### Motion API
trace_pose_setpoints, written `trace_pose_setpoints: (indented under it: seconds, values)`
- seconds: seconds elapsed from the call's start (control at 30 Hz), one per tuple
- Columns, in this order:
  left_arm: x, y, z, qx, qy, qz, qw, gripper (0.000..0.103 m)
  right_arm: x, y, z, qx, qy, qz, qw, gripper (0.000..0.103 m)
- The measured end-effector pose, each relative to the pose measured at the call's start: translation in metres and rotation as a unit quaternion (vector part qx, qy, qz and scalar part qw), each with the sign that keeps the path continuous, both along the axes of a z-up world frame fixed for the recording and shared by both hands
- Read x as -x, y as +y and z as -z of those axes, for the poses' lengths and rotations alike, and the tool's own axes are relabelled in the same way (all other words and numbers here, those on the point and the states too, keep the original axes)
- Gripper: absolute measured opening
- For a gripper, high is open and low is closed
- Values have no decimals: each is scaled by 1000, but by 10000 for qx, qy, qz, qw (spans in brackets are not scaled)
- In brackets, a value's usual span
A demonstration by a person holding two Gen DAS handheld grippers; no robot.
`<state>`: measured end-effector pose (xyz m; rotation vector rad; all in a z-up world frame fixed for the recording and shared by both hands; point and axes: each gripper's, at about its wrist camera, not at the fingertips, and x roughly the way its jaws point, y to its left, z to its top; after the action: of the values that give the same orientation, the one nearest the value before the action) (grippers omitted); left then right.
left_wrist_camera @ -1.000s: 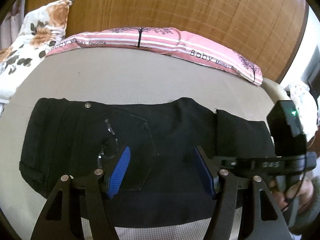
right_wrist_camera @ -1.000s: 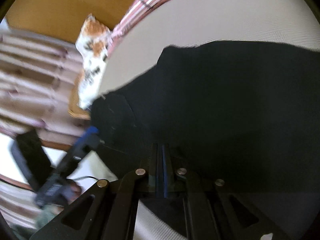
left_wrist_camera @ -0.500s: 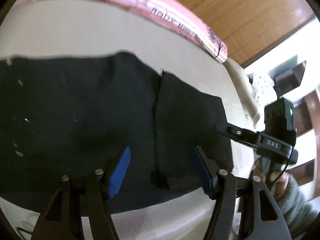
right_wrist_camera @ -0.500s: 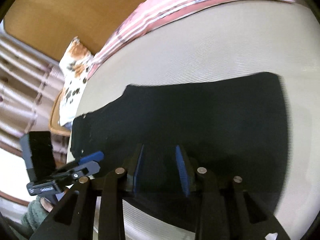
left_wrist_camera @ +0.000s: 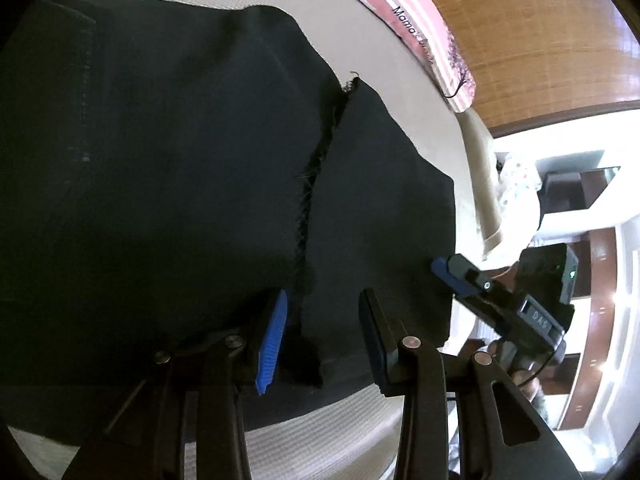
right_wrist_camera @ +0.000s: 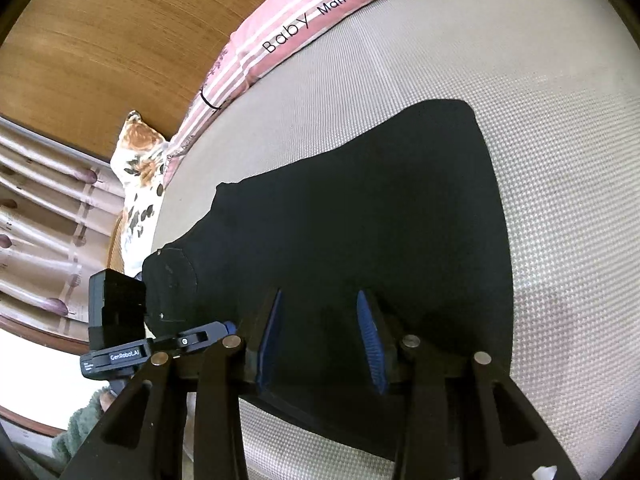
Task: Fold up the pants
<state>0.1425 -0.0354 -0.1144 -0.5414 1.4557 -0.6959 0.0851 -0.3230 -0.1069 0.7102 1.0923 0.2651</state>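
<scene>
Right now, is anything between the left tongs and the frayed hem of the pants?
Nothing visible. The left tongs have just been closing and straddle the frayed hem of the pants, with only black cloth between the pads. The right tongs sit off at the pants' side edge.

A beige woven mattress (right_wrist_camera: 540, 128) carries everything. Folded black pants (right_wrist_camera: 360, 220) lie flat on it. A pink striped pillow (right_wrist_camera: 280, 28) rests along its far edge
</scene>
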Motion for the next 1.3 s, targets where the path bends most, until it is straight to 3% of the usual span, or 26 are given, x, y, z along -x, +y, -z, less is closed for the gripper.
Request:
trace_pose_setpoints:
  seconds: [0.23,0.53,0.57,0.63,0.8,1.03,1.23,1.3]
  values:
    - [-4,-13,5,220,125,45,9997,39,1,-7,8,-145,16,41,9999,38]
    - [-26,-36,6,370,-95,153,9992,38,0,-5,9,-63,56,24,10000,38]
    - [-26,-36,5,327,-166,151,9992,35,0,-4,8,-35,49,11,10000,39]
    - [-23,-37,5,25,-378,171,9991,3,1,-3,6,19,41,-19,10000,40]
    - [-16,-35,0,-175,-623,122,9978,3,3,-4,6,-13,47,18,10000,40]
    - [-11,-24,-45,-682,-1350,415,9876,3,3,2,-2,7,-37,-66,10000,42]
    - [-7,0,-15,-1179,-1157,415,9854,3,-3,14,5,86,33,-180,9998,43]
    - [-3,-4,-10,-1294,-1282,443,9823,3,-6,17,11,186,157,-194,9995,42]
